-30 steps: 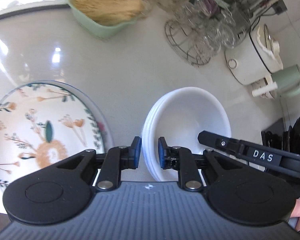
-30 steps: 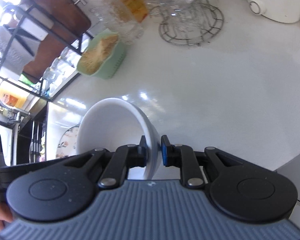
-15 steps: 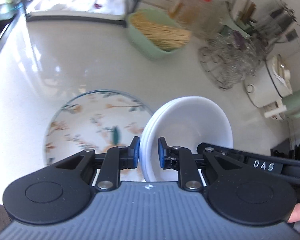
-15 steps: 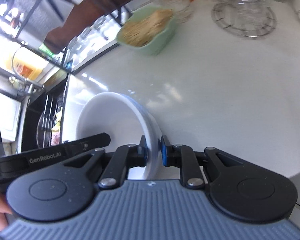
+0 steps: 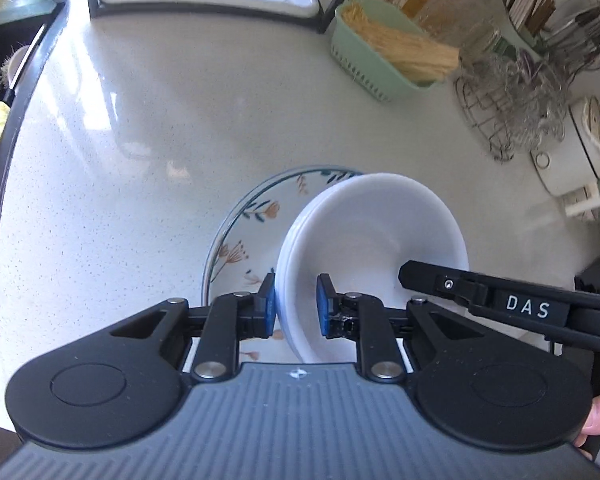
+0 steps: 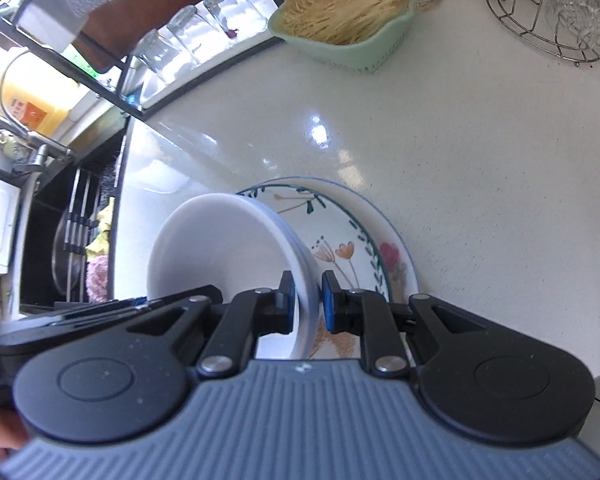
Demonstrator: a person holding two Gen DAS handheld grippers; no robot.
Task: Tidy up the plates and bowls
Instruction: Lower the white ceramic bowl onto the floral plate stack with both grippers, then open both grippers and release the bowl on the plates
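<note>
A stack of white bowls [image 5: 372, 236] hangs over a flower-patterned plate [image 5: 244, 232] that lies flat on the white counter. My left gripper [image 5: 296, 306] is shut on the stack's left rim. On the opposite rim my right gripper [image 6: 306, 302] is shut, and the bowls [image 6: 224, 248] and the floral plate [image 6: 352, 240] show beyond it. The bowls cover the plate's right part in the left wrist view. Whether the stack touches the plate I cannot tell.
A green basket of noodles [image 5: 384, 56], a wire rack of glassware [image 5: 508, 108] and a white cooker [image 5: 576, 152] line the counter's back. A black dish rack with upturned glasses [image 6: 188, 36] stands at the back left. The sink [image 6: 72, 248] lies left of the counter edge.
Both grippers carried the bowl stack sideways across the counter. The floral plate, earlier to the left of the bowls, now lies directly under them. Both grips stayed shut.
</note>
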